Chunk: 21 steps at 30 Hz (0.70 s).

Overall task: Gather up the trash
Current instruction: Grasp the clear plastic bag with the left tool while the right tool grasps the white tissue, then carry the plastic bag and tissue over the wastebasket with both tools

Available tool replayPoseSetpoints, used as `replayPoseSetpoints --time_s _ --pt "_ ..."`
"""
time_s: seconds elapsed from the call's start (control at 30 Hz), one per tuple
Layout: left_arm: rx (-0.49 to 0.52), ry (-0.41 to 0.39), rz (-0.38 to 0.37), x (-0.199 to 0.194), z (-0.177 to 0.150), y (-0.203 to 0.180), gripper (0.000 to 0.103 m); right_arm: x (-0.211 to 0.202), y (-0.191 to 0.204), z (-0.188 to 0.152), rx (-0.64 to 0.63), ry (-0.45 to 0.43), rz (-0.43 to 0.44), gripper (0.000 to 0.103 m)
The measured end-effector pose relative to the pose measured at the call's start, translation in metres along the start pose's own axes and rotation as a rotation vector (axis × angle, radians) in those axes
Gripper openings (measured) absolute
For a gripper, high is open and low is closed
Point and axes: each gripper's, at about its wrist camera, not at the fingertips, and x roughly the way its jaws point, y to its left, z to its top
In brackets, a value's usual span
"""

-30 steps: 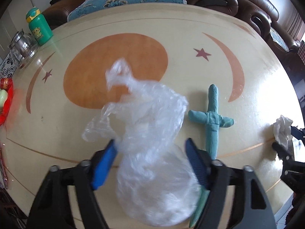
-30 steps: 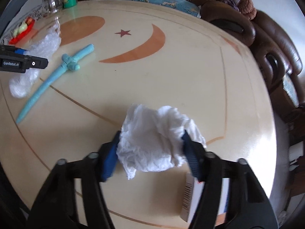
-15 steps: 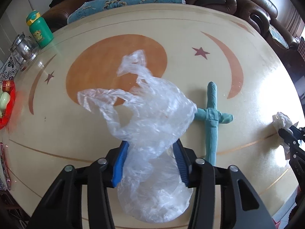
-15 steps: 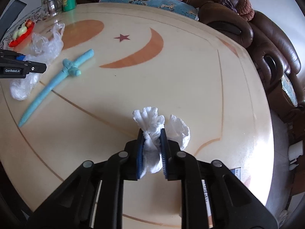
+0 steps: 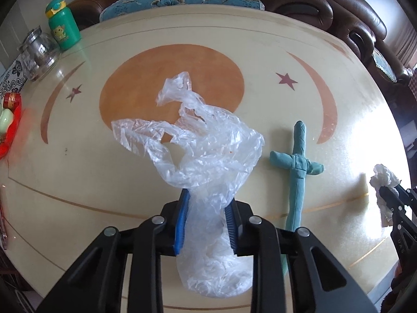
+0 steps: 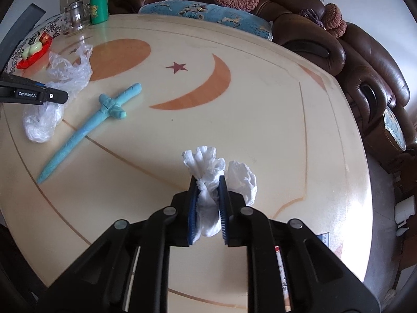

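Left gripper [image 5: 206,220]: while its jaws are closing, the crumpled clear plastic bag [image 5: 208,161] is pinched.
Right gripper [image 6: 207,208]: the crumpled white paper tissue [image 6: 208,182] is clamped.

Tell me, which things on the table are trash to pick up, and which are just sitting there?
Trash for the job:
- clear plastic bag, between the closing left gripper
- crumpled white tissue, pinched in the right gripper

Just lying about:
- blue toy sword
- green bottle
- glass jar
- red tray
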Motion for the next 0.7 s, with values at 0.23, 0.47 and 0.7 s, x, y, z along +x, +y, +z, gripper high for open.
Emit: replayPoseSetpoints --time_s 0.23,0.47,0.7 --pt "-0.008 -0.028 -0.02 -0.014 0.0 0.003 0.024 -0.002 -0.001 -0.001 0.014 -0.005 0.007 0.016" --pt "-0.004 -0.095 0.009 -0.043 -0.004 0.0 0.024 -0.017 -0.001 0.002 0.023 -0.034 0.01 0.016" --pt "0.04 -0.163 0.022 -0.086 -0.018 -0.017 0.024 -0.052 0.005 0.008 0.025 -0.079 0.003 0.016"
